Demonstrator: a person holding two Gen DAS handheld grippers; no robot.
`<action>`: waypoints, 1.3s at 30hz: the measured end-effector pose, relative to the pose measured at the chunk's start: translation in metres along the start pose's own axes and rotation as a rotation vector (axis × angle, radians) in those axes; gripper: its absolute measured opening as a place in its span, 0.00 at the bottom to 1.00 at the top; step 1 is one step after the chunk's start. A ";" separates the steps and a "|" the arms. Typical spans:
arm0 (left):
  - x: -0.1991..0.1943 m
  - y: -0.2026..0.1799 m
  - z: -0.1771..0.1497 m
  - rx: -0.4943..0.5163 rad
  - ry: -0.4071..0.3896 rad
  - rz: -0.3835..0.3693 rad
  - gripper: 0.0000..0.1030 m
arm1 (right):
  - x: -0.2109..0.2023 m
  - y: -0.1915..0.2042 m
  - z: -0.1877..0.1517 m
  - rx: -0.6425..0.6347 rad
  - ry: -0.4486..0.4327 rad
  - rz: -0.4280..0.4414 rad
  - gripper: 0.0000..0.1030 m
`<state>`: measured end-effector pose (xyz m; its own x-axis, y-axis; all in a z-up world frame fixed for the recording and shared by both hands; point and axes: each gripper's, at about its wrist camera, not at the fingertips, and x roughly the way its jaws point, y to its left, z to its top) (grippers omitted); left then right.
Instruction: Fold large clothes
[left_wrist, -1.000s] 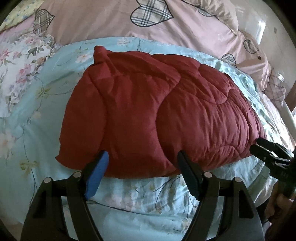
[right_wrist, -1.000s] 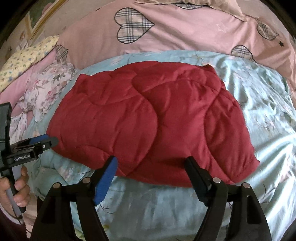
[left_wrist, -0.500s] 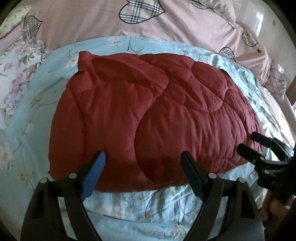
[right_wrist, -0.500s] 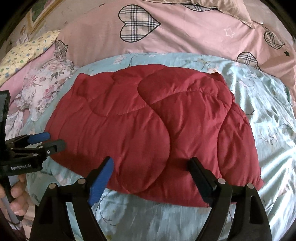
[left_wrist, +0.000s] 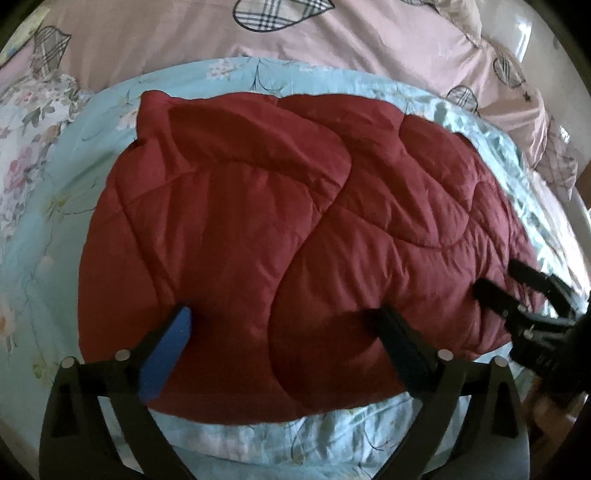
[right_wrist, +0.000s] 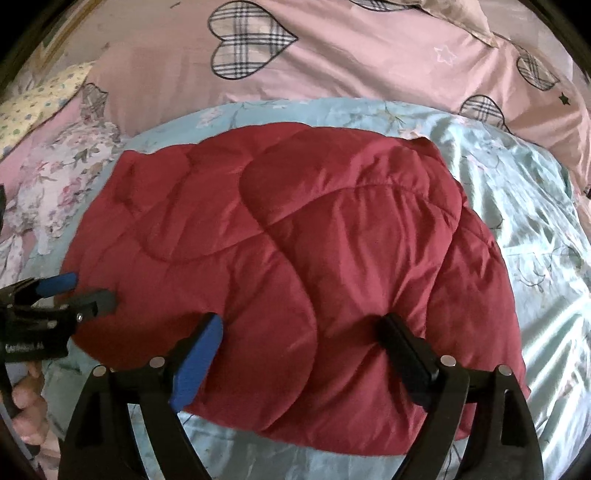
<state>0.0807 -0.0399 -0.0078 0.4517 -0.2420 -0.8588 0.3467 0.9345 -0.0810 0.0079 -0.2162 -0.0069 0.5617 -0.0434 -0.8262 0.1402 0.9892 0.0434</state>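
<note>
My left gripper (left_wrist: 280, 325) is spread wide and holds nothing; its two fingers sit over the near edge of the coat (left_wrist: 295, 236), one each side of the quilted middle seam. My right gripper (right_wrist: 299, 334) is just as wide and just as empty, over the same near edge further along.

The coat, a padded dark red thing, lies straight ahead of both tools on the blue sheet (right_wrist: 517, 221), a pink duvet (right_wrist: 369, 55) beyond it. I judge the fold well along: the coat reads as a compact rounded block with one layer lapped over another along a curved edge, no sleeve trailing loose that I can see. A small corner pokes up at the far left in my left view. Whether sleeves are tucked inside, I cannot tell.

What is left, as I judge it, is one more fold: take the near edge with both tools and carry it away from me over the far half, or simply press and square the bundle. Neither tool has bitten into the fabric yet.
</note>
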 end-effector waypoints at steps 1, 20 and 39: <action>0.002 -0.001 0.001 0.009 0.008 0.001 0.99 | 0.002 -0.002 0.001 0.005 0.000 -0.008 0.86; 0.040 0.004 0.024 -0.012 0.022 -0.007 1.00 | 0.036 -0.041 0.011 0.085 0.003 -0.008 0.99; 0.025 0.018 0.025 -0.038 -0.002 -0.026 1.00 | 0.040 -0.046 0.015 0.085 0.005 0.007 1.00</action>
<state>0.1190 -0.0356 -0.0176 0.4450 -0.2667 -0.8549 0.3270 0.9371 -0.1222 0.0363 -0.2651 -0.0338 0.5586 -0.0351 -0.8287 0.2048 0.9740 0.0968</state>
